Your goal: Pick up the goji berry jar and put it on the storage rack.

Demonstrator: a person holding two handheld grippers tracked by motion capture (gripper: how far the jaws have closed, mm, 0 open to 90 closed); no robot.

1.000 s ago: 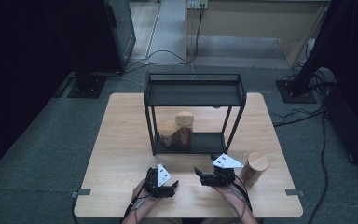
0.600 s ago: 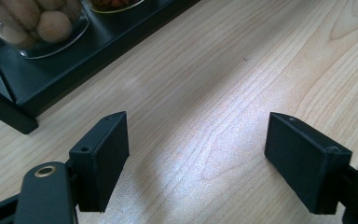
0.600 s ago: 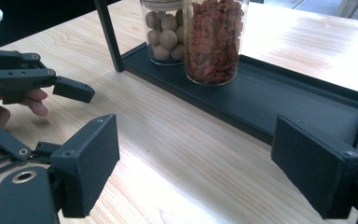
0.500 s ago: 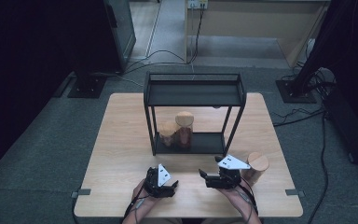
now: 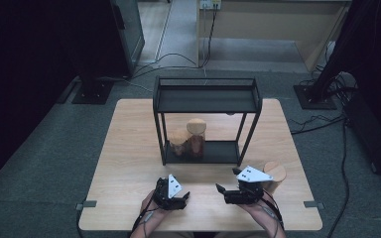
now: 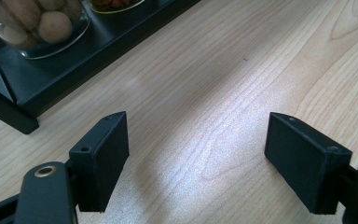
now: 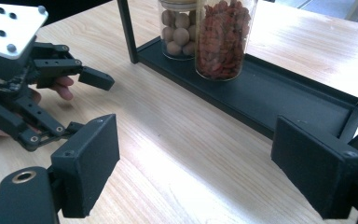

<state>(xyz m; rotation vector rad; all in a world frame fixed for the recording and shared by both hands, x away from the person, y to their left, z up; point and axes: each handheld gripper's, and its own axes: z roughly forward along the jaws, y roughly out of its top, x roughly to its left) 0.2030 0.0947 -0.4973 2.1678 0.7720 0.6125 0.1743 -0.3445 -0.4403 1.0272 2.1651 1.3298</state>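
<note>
Cork-lidded jar (image 5: 274, 177), at three o'clock of the empty, open-jawed right gripper (image 5: 224, 192): probably rigid, smooth, breakable glass, best gripped mid-body; left gripper (image 5: 182, 198) likewise open, empty.

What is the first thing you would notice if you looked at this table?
Most eyes would land on the black metal two-level shelf rack standing in the middle of the light wooden table. On its bottom shelf stand two clear glass jars side by side, one with round brown nuts and a taller one with red dried berries. Near the front edge, the left gripper and right gripper rest with jaws open, holding nothing.
</note>
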